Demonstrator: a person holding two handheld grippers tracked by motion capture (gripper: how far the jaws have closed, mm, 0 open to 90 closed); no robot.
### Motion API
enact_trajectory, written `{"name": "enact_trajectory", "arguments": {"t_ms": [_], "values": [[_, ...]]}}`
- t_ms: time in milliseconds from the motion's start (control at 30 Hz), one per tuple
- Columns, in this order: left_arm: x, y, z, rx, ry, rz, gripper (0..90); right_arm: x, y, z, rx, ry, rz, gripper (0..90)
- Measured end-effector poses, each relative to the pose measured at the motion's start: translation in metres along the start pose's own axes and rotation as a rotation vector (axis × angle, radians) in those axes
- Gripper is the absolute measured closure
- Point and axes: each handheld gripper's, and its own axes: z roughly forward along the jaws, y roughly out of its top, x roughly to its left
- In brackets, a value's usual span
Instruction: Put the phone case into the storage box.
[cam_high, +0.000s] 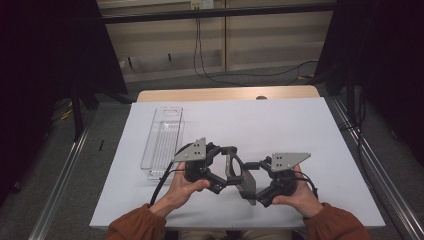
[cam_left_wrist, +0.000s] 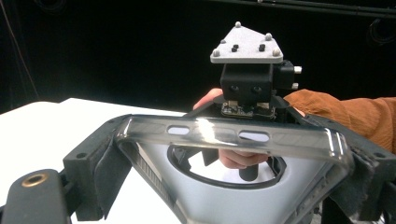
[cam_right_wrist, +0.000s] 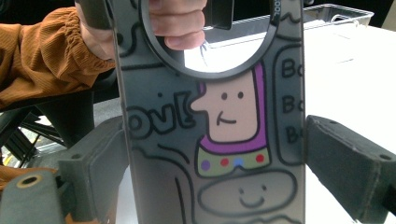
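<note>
Case (cam_high: 242, 175) hangs above the white bench (cam_high: 280, 125), held between both your tongs: your left tongs (cam_high: 226, 167) clamp its end, your right tongs (cam_high: 254, 184) look closed on its sides. Far left, a clear tray (cam_high: 162, 137) rests on the bench.

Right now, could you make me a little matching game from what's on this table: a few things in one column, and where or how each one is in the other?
Things:
1. phone case
2. clear plastic tray
3. left gripper
4. right gripper

Places or states:
A. lies on the white table, left of the hands, touched by neither gripper
B. held in the air between both grippers
C. clamps the case's end with the two slots
D. clamps the case across its printed cartoon figure

Pairs: 1-B, 2-A, 3-C, 4-D
</note>
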Motion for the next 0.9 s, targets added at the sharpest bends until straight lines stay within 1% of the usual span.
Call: {"name": "enact_trajectory", "arguments": {"t_ms": [67, 100, 167, 200, 267, 300, 333, 400, 433, 467, 500, 533, 567, 633, 700, 767, 833, 867, 900], "values": [[0.000, 0.001, 0.000, -0.002, 0.009, 0.001, 12.0, 0.000, 0.000, 0.001, 0.003, -0.010, -0.002, 6.8], [0.000, 0.001, 0.000, 0.009, 0.012, 0.005, 12.0, 0.000, -0.001, 0.001, 0.003, -0.015, 0.001, 5.8], [0.000, 0.000, 0.000, 0.004, 0.017, -0.005, 12.1, 0.000, -0.001, 0.002, 0.002, -0.025, 0.009, 3.4], [0.000, 0.000, 0.000, 0.004, 0.016, -0.003, 12.1, 0.000, -0.001, 0.001, 0.002, -0.026, 0.011, 3.8], [0.001, 0.000, 0.000, 0.012, 0.029, -0.002, 12.1, 0.000, -0.001, 0.001, -0.001, -0.032, 0.008, 3.1], [0.001, 0.000, 0.000, 0.005, 0.027, -0.011, 12.1, 0.000, 0.000, 0.000, -0.004, -0.030, 0.011, 3.2], [0.000, 0.001, -0.001, 0.004, 0.026, -0.016, 12.1, 0.000, 0.000, 0.000, -0.005, -0.040, 0.008, 3.2], [0.002, 0.001, -0.003, 0.009, 0.039, -0.006, 12.1, 0.000, 0.000, -0.002, -0.009, -0.049, 0.009, 1.9], [0.002, 0.002, -0.004, 0.012, 0.043, -0.007, 12.1, 0.000, 0.001, -0.003, -0.013, -0.054, 0.014, 1.9], [0.003, 0.002, -0.004, 0.006, 0.050, -0.006, 12.1, -0.001, 0.001, -0.005, -0.016, -0.061, 0.015, 1.6], [0.003, 0.003, -0.005, 0.001, 0.048, -0.015, 12.1, -0.001, 0.001, -0.006, -0.021, -0.071, 0.019, 1.1], [0.004, 0.003, -0.007, 0.005, 0.062, -0.018, 12.1, -0.002, 0.002, -0.007, -0.024, -0.072, 0.018, 0.9], [0.004, 0.004, -0.008, -0.005, 0.064, -0.023, 12.1, -0.002, 0.002, -0.008, -0.030, -0.088, 0.021, 0.9], [0.004, 0.005, -0.009, -0.004, 0.070, -0.021, 12.1, -0.002, 0.002, -0.010, -0.030, -0.099, 0.019, 0.8], [0.003, 0.006, -0.010, -0.012, 0.073, -0.026, 12.1, -0.002, 0.002, -0.011, -0.033, -0.126, 0.032, 1.3], [0.003, 0.007, -0.011, -0.003, 0.080, -0.019, 12.1, -0.003, 0.002, -0.012, -0.025, -0.162, 0.039, 1.5], [0.004, 0.008, -0.014, 0.003, 0.090, -0.020, 12.1, -0.001, 0.000, -0.012, -0.017, -0.231, 0.048, 3.2], [0.004, 0.008, -0.014, 0.002, 0.097, -0.024, 12.1, -0.001, -0.001, -0.012, -0.017, -0.244, 0.045, 3.1], [0.004, 0.008, -0.015, -0.006, 0.094, -0.030, 12.1, -0.001, -0.002, -0.014, -0.016, -0.254, 0.045, 1.9]]}}
